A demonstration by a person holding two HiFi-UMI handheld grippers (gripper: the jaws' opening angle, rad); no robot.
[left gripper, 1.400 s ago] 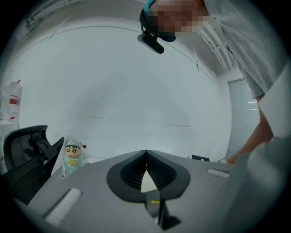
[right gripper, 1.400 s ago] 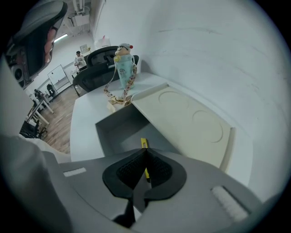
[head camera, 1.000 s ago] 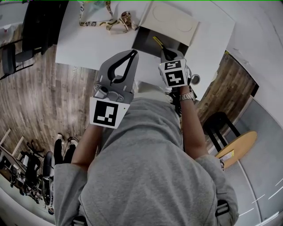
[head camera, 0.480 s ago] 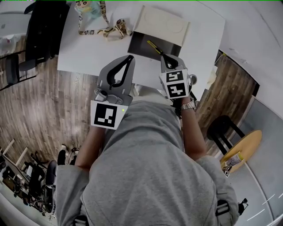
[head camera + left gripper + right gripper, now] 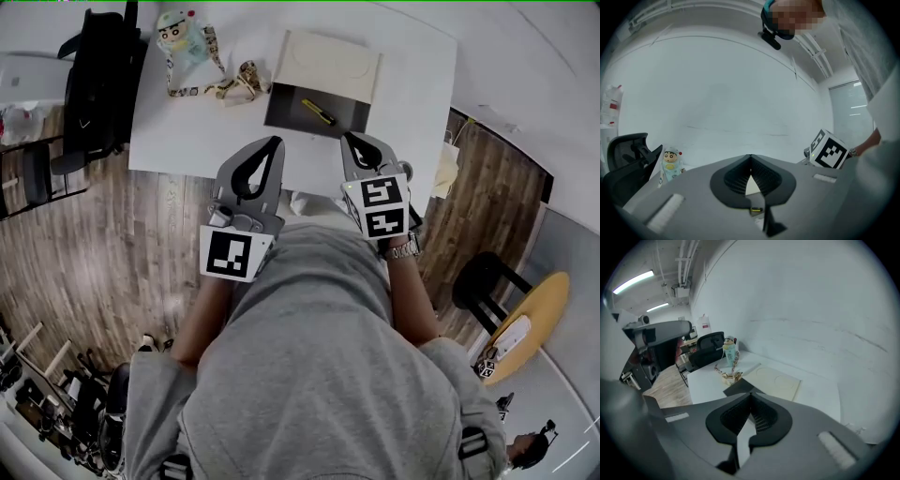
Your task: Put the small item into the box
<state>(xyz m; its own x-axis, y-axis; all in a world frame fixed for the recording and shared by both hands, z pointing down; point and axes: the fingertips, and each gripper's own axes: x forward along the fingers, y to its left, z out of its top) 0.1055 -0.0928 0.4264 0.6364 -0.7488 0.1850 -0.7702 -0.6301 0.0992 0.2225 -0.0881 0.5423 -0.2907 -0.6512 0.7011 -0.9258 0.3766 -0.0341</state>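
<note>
On the white table (image 5: 187,131) stands an open box (image 5: 291,111) with a dark inside; its cream lid (image 5: 330,63) is folded back. A small yellow item (image 5: 319,112) lies inside the box. My left gripper (image 5: 273,144) is shut and empty, its tips just short of the box's near edge. My right gripper (image 5: 351,140) is also shut and empty, a little nearer than the box's right end. In the left gripper view the shut jaws (image 5: 750,158) frame the yellow item (image 5: 756,211). In the right gripper view the jaws (image 5: 751,395) point at the box (image 5: 738,386).
A cartoon doll (image 5: 178,33) with a patterned lanyard (image 5: 225,86) lies at the table's far left. A black office chair (image 5: 98,70) stands left of the table. Wood floor lies on both sides, with a black stool (image 5: 478,281) and a round yellow table (image 5: 525,314) at the right.
My right gripper has drawn back from the box toward the person, leaving the yellow item lying inside. The left gripper has stayed shut and shifted slightly.
</note>
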